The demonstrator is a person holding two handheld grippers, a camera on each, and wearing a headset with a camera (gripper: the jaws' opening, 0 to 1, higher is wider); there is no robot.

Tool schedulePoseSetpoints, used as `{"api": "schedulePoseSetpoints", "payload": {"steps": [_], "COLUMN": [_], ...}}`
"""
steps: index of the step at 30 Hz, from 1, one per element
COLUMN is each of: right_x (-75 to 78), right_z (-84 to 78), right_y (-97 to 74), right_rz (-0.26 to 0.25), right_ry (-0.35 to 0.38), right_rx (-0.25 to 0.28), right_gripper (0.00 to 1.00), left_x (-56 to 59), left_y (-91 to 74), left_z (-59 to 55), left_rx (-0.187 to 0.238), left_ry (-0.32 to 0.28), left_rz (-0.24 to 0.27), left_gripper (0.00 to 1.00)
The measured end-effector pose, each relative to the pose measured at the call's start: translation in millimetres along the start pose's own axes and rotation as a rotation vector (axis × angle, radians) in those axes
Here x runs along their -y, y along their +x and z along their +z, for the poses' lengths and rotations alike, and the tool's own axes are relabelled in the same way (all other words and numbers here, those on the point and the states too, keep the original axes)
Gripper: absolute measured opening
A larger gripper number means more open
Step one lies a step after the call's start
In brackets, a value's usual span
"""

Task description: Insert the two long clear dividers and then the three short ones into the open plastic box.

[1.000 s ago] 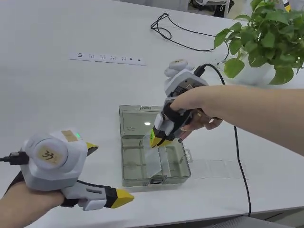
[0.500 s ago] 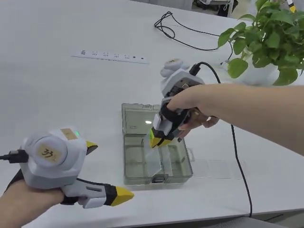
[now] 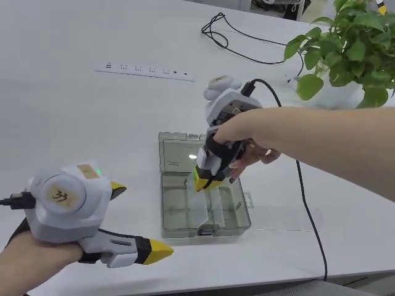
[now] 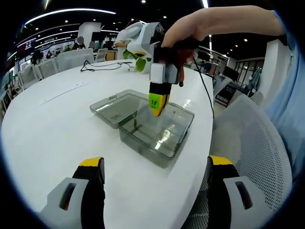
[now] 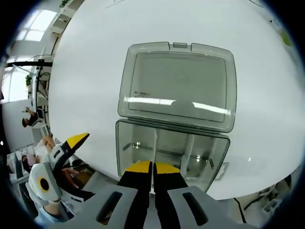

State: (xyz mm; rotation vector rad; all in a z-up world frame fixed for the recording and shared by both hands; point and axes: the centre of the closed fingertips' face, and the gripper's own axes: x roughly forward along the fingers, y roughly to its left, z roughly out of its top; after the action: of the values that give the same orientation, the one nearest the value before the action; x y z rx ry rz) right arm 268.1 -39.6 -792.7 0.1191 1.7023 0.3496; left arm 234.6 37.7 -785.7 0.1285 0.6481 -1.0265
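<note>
At the lower left of the head view, the left gripper hovers over bare table with its yellow-tipped jaws spread wide and nothing between them, near the front left corner of the plastic box but apart from it. The box sits at centre with its lid laid flat on the far side. Directly above the tray, the right gripper points steeply down, its jaws pinched closed on the top edge of a clear divider. The sheet hangs straight below the tips, its lower part already inside the tray. In the right gripper view its long axis runs from the front wall toward the hinge side, parallel to another upright strip to its right. Whether its ends sit in the wall slots is too fine to tell. Right of the box, more clear dividers lie flat on the table, closer to the right hand.
</note>
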Motion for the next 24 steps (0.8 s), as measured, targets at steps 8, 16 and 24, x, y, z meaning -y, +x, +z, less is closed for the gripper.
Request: {"api": "schedulePoseSetpoints", "payload": {"steps": [8, 16, 24], "right_x": [-0.2, -2.7, -5.0], "right_z": [-0.2, 1.8, 3.0], "right_y": [1.2, 3.5, 10.6], "right_rz": [-0.03, -0.079, -0.12], "right_ry": [-0.014, -0.044, -0.1], "right_rx": [-0.008, -0.017, -0.012], "right_gripper": [0.02, 0.02, 0.03], "left_x": [-0.1, 0.9, 1.0], "left_y": [-0.3, 0.6, -0.8], "left_z": [-1.6, -1.5, -0.2], "left_rx": [-0.001, 0.0, 0.001], "left_ry": [-0.005, -0.004, -0.007], "left_rz": [0.0, -0.002, -0.004], "left_gripper": [0.9, 0.9, 0.9]}}
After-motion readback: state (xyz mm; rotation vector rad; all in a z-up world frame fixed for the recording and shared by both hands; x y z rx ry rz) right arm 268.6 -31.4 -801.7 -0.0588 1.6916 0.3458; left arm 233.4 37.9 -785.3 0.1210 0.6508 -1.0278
